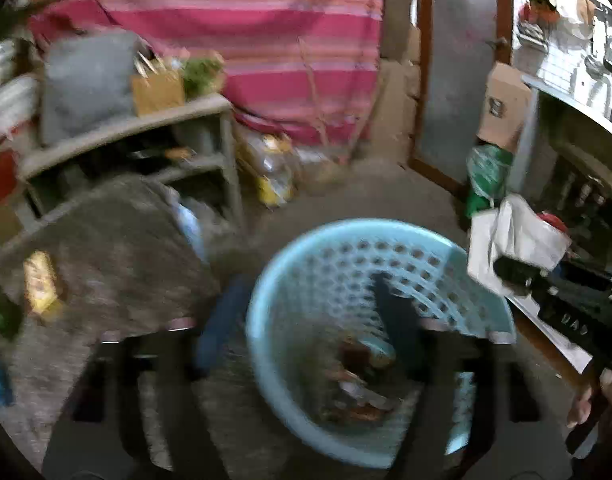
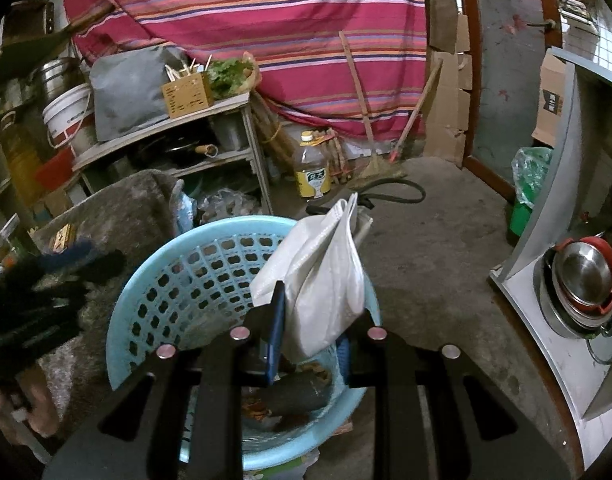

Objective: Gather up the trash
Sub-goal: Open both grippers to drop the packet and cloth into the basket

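A crumpled white bag (image 2: 318,280) is pinched between the blue pads (image 2: 276,336) of the right gripper (image 2: 312,340), whose jaws are closed nearly together on its lower part. The bag is held upright over the near rim of the blue basket (image 2: 178,280), just above its opening. The step in hand is judged to be the drop into the basket. It would be done best if the bag were carried a little further over the middle before the jaws are parted, since a release at the rim could let it slide down the outside. Other scraps (image 2: 290,396) are already seen at the bottom.

The left gripper (image 1: 306,320) is held wide open over the same basket (image 1: 266,280), with nothing between its fingers; this view is blurred.

The basket is stood on a bare concrete floor (image 2: 426,240). A grey blanket (image 2: 118,208) is draped just beside it, with a yellow packet (image 1: 40,284) lying on top, possibly more trash. Behind are a cluttered shelf (image 2: 226,104), a striped cloth (image 2: 246,12), a bottle (image 2: 311,170) and a broom (image 2: 370,136).
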